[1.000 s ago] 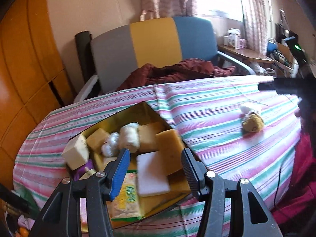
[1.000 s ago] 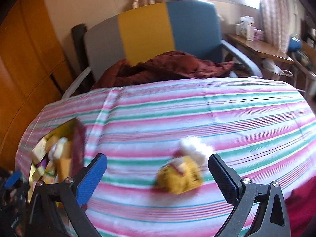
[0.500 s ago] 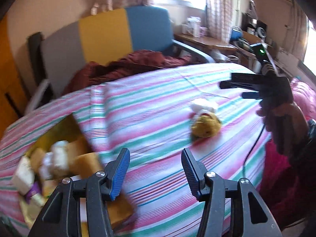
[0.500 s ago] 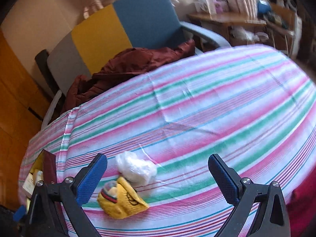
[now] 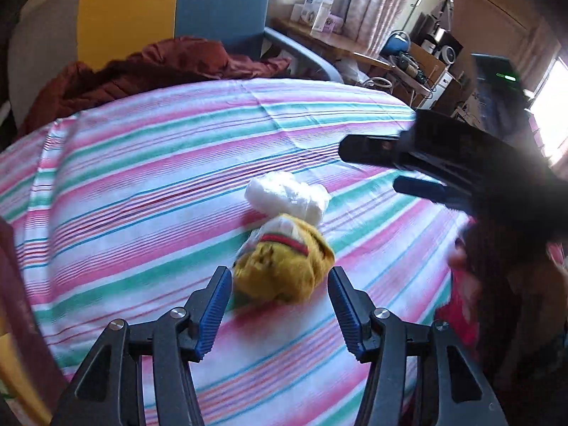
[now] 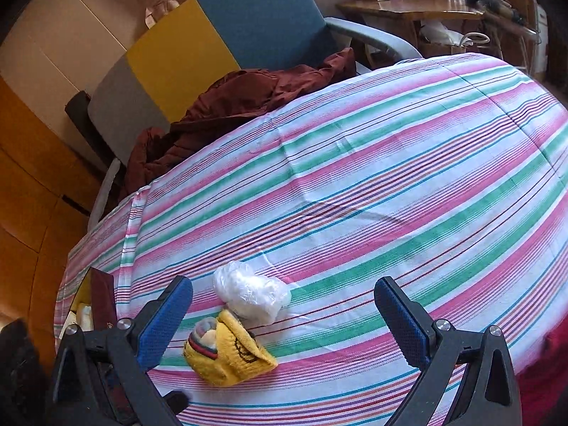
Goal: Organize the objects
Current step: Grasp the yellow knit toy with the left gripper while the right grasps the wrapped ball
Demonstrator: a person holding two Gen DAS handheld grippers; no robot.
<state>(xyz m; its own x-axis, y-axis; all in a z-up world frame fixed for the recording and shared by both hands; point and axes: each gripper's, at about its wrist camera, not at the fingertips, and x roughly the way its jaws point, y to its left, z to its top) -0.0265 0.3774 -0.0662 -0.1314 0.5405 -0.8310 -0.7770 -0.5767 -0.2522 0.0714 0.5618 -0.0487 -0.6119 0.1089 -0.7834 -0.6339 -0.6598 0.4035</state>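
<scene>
Two small things are lying close together on the striped cloth (image 6: 372, 163) covering the desk: a rolled yellow sock (image 5: 284, 269) with a red and green cuff, and a white plastic-wrapped bundle (image 5: 287, 195) touching it on the far side. The left gripper (image 5: 280, 309) is pointing steeply down at the sock, its blue-padded fingers (image 5: 214, 309) are opening, and the sock is sitting just ahead of the gap between them, with neither pad pressing on it. The left view is blurred, so I cannot tell whether the tips are grazing the fabric.

The right gripper (image 6: 284, 323) is hanging over the same pair from the other side, its fingers (image 6: 401, 323) spread wide and holding nothing. From its view, the sock (image 6: 227, 355) is lying nearer its left finger, and the white bundle (image 6: 252, 296) is resting just beyond it. In the left view, the right gripper's dark body is showing at the right edge, with a hand (image 5: 497, 252) gripping it.

At the left edge of the desk, a box (image 6: 101, 301) with a dark red flap is standing open, with pale items inside. Beyond the desk, a grey, yellow and blue chair (image 6: 220, 42) is carrying a crumpled maroon garment (image 6: 241, 103).
</scene>
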